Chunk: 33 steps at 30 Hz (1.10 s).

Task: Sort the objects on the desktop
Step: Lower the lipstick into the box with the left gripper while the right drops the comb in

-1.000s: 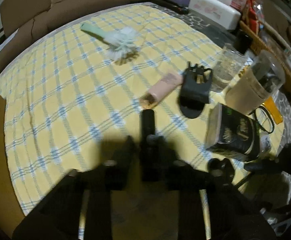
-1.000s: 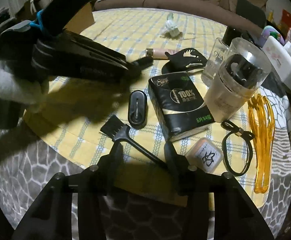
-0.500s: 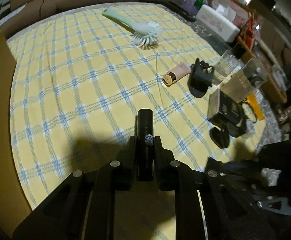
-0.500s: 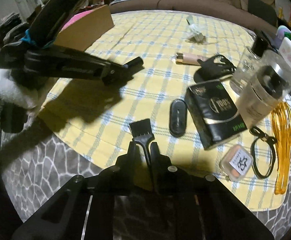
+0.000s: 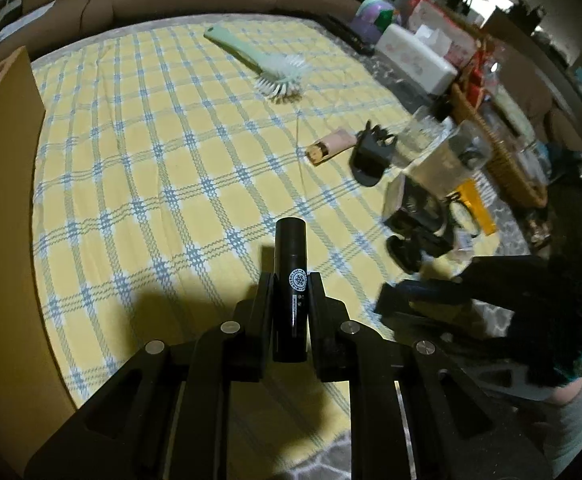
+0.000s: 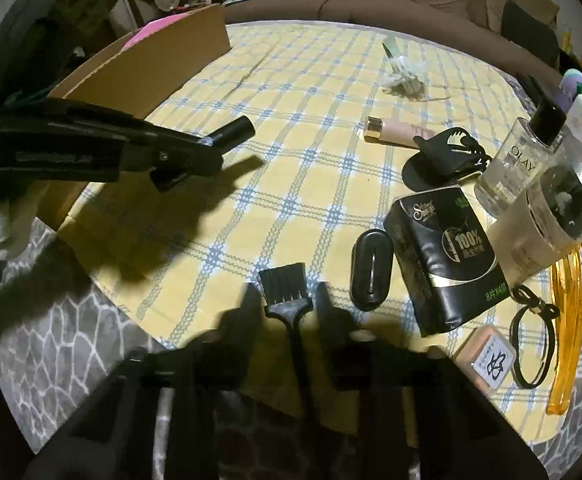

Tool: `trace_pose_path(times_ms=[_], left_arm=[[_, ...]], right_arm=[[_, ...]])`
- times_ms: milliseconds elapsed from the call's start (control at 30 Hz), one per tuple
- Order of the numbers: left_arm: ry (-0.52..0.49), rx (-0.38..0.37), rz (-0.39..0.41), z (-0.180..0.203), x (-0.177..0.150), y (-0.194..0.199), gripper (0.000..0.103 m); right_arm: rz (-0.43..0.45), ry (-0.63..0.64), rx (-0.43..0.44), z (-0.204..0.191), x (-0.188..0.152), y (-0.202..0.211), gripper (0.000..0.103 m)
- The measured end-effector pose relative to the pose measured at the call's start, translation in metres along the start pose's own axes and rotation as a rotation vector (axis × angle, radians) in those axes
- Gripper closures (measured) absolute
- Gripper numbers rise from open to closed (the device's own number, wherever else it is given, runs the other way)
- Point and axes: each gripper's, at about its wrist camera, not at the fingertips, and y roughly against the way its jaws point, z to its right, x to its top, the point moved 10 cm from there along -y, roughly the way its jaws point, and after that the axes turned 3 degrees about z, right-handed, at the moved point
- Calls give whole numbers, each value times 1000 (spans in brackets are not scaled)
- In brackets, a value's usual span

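Note:
My left gripper (image 5: 289, 280) is shut on a black lipstick tube (image 5: 289, 276) and holds it above the yellow checked tablecloth (image 5: 163, 152). It also shows in the right wrist view (image 6: 195, 152) at the left, with the tube (image 6: 233, 132) sticking out. My right gripper (image 6: 287, 300) has its jaws apart around the handle of a small black brush (image 6: 287, 292), which lies between them near the table's front edge. Whether the fingers touch the handle I cannot tell.
A cardboard box (image 6: 143, 76) stands at the left. To the right lie a black tissue pack (image 6: 447, 268), a black oval case (image 6: 371, 268), a pink tube (image 6: 395, 136), a black clip (image 6: 439, 156), a clear bottle (image 6: 519, 164), a jar (image 6: 543, 224), an orange comb (image 6: 571, 320), a hair tie (image 6: 531, 344). A green dish brush (image 5: 267, 68) lies far back.
My left gripper has moved left and back with the tube. My right gripper's jaws, closed around the black brush handle half a second ago, now stand apart.

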Motion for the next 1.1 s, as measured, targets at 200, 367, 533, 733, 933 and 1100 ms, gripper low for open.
trace_pose_path(times_ms=[200, 367, 533, 733, 933, 1100], left_arm=[[29, -63, 74, 0, 1, 55, 88], [89, -73, 198, -33, 0, 133, 88], [148, 23, 260, -104, -13, 192, 88], [201, 172, 269, -185, -34, 222, 88], [230, 245, 254, -236, -52, 225, 88], [229, 259, 243, -255, -59, 222, 88]], right_arm=[[83, -31, 31, -13, 20, 18, 79], [170, -42, 101, -50, 55, 41, 79], [226, -23, 220, -115, 108, 59, 79], [245, 77, 264, -193, 172, 63, 79], [224, 73, 358, -267, 218, 30, 79], [187, -51, 455, -301, 236, -11, 79]])
